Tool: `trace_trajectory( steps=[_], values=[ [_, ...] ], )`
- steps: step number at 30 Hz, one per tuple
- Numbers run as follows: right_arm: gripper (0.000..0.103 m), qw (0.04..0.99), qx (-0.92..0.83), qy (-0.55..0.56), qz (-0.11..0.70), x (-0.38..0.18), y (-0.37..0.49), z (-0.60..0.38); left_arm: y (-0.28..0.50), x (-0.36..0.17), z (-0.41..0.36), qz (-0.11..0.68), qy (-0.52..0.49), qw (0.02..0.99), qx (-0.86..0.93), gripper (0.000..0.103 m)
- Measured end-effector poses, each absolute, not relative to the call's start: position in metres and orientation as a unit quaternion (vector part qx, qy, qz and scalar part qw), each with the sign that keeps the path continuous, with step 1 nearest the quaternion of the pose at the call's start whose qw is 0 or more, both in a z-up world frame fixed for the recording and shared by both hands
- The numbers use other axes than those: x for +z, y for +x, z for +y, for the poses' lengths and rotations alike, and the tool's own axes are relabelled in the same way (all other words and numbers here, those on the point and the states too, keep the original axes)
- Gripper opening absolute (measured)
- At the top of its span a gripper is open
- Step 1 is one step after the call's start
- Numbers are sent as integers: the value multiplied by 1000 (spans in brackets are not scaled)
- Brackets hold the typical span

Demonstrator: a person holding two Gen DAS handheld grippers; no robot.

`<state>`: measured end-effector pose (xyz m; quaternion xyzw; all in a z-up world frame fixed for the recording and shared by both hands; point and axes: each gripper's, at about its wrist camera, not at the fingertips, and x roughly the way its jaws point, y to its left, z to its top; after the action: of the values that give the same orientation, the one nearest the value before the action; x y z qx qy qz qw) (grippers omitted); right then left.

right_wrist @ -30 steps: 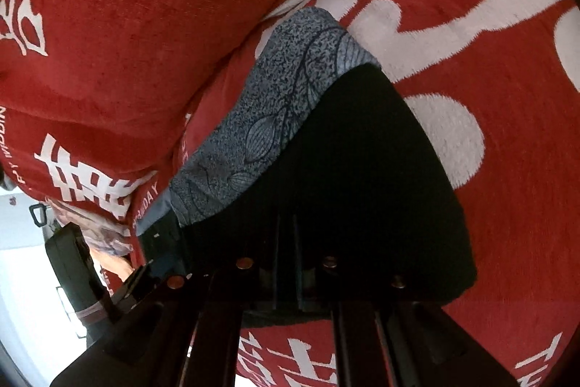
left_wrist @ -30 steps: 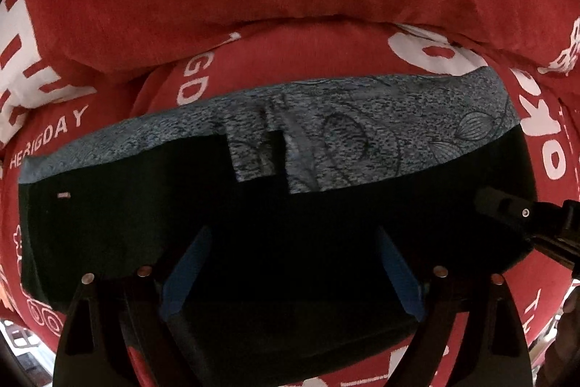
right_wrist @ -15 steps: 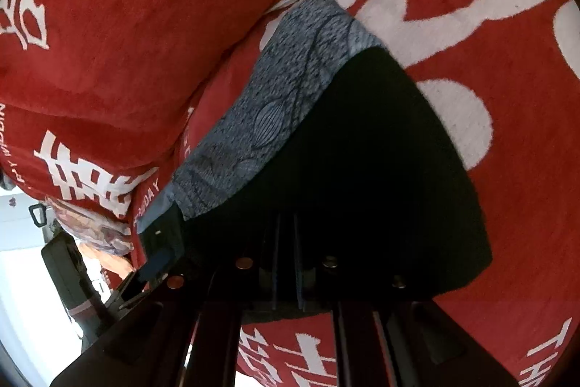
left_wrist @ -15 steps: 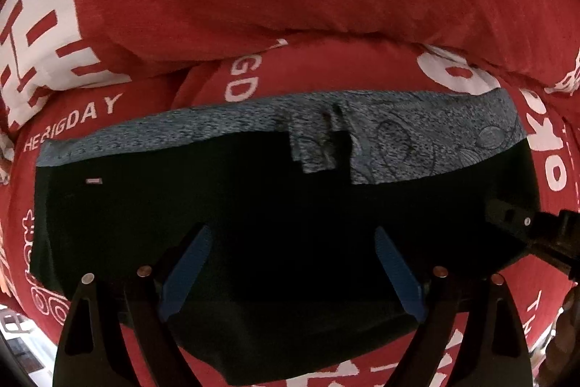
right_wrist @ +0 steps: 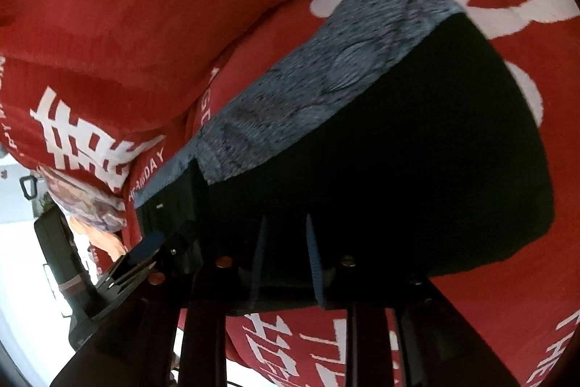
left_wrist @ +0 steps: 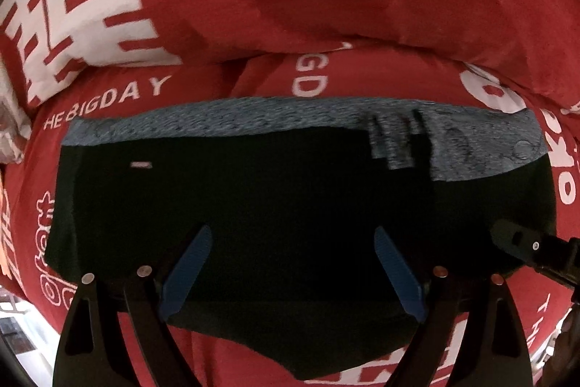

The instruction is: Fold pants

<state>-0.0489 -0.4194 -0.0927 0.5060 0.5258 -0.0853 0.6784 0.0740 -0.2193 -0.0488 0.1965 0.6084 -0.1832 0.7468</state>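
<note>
Folded black pants [left_wrist: 290, 205] lying flat on red bedspread [left_wrist: 326, 6], grey waistband at far edge. Left tongs [left_wrist: 291, 263] wide open, empty above the cloth. Right tongs [right_wrist: 284, 260] just opening, nothing pinched between. Best lifted straight off, without dragging the fold.

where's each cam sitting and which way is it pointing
Left wrist: on the left gripper, looking steeply down at the folded pants on the red bedding; its jaws stand wide; the right gripper shows at the right edge.
Right wrist: on the right gripper, angled down along the pants' end; its jaws have just been opening, apparently empty.
Shared: pants, bedding, both grippers.
</note>
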Motion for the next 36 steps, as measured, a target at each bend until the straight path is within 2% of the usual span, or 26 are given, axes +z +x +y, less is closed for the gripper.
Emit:
trace_trajectory(
  steps=[6,15,23,30,36],
  values=[
    [31,679,-76,490,541,-91,-35,-392,81,-49,-197,615,185,747,-174,92],
    [31,703,-76,439,554,-70,-10,-350,103,-47,-146,631,148,747,-152,92],
    [31,716,-45,344,606,-63,16,-299,120,-42,-88,638,115,751,-121,92],
    [31,748,-71,261,606,-44,22,-278,125,-43,-52,645,101,751,-105,92],
    [32,733,-45,239,636,-53,34,-263,126,-44,-35,650,90,749,-91,92]
  ],
)
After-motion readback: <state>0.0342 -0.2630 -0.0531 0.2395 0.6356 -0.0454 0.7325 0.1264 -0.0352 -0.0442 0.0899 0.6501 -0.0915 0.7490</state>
